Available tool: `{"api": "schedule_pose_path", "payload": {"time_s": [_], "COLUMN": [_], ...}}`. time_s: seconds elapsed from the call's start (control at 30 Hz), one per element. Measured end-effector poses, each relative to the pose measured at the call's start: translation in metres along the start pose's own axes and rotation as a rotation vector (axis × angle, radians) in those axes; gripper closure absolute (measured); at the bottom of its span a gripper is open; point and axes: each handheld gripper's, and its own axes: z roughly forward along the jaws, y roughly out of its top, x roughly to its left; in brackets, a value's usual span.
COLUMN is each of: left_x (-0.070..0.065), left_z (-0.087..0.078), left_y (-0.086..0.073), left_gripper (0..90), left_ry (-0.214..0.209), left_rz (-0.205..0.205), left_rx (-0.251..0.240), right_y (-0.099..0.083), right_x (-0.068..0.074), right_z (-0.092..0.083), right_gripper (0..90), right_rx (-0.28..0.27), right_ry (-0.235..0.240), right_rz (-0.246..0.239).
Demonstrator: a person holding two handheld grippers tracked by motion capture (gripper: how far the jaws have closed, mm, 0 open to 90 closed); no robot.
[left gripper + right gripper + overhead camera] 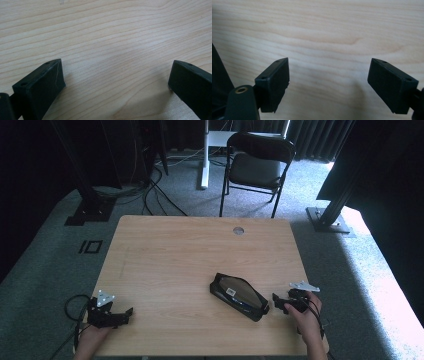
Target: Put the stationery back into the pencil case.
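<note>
The right gripper [278, 302], jaws spread apart, is sitting just beside the black pouch [239, 296] at lower right. The left gripper [126, 314] is resting at lower left, jaws also apart.

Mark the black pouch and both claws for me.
black pouch [239, 296]: high view, its top panel.
right claw [276, 302]: high view, between its tips.
left claw [128, 313]: high view, between its tips.

Both grippers, left [127, 312] and right [276, 301], rest low, fingers spread.
</note>
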Motion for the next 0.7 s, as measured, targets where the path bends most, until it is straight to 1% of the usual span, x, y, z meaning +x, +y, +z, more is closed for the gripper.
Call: {"api": "schedule_pose_path", "payload": {"time_s": [0.07,0.17,0.27,0.37,0.4,0.43,0.5,0.57,0.7], "left_x": [0.000,0.000,0.000,0.000,0.000,0.000,0.000,0.000,0.000], "left_z": [0.000,0.000,0.000,0.000,0.000,0.000,0.000,0.000,0.000], "left_y": [0.000,0.000,0.000,0.000,0.000,0.000,0.000,0.000,0.000], "left_gripper": [0.6,0.5,0.5,0.6,0.6,0.6,0.6,0.6,0.5], "left_ry": [0.000,0.000,0.000,0.001,0.000,0.000,0.000,0.000,0.000], "left_rz": [0.000,0.000,0.000,0.000,0.000,0.000,0.000,0.001,0.002], "left_rx": [0.000,0.000,0.000,0.000,0.000,0.000,0.000,0.001,0.001], "right_y": [-0.004,-0.007,-0.012,-0.016,-0.017,-0.018,-0.020,-0.021,-0.021], "right_x": [-0.001,-0.002,-0.002,-0.002,-0.002,-0.003,-0.004,-0.004,-0.004], "right_z": [-0.002,-0.004,-0.004,-0.003,-0.002,-0.002,-0.001,-0.001,-0.001], "right_gripper": [17.5,17.5,17.5,17.5,16.0,13.6,13.7,13.7,13.6], "right_rx": [-0.006,-0.011,-0.007,0.006,0.006,0.002,-0.010,-0.020,-0.020], "right_ry": [-0.022,-0.044,-0.057,-0.060,-0.064,-0.067,-0.073,-0.075,-0.076], "right_rz": [0.002,0.019,0.008,0.010,0.021,0.034,0.041,0.042,0.041]}}
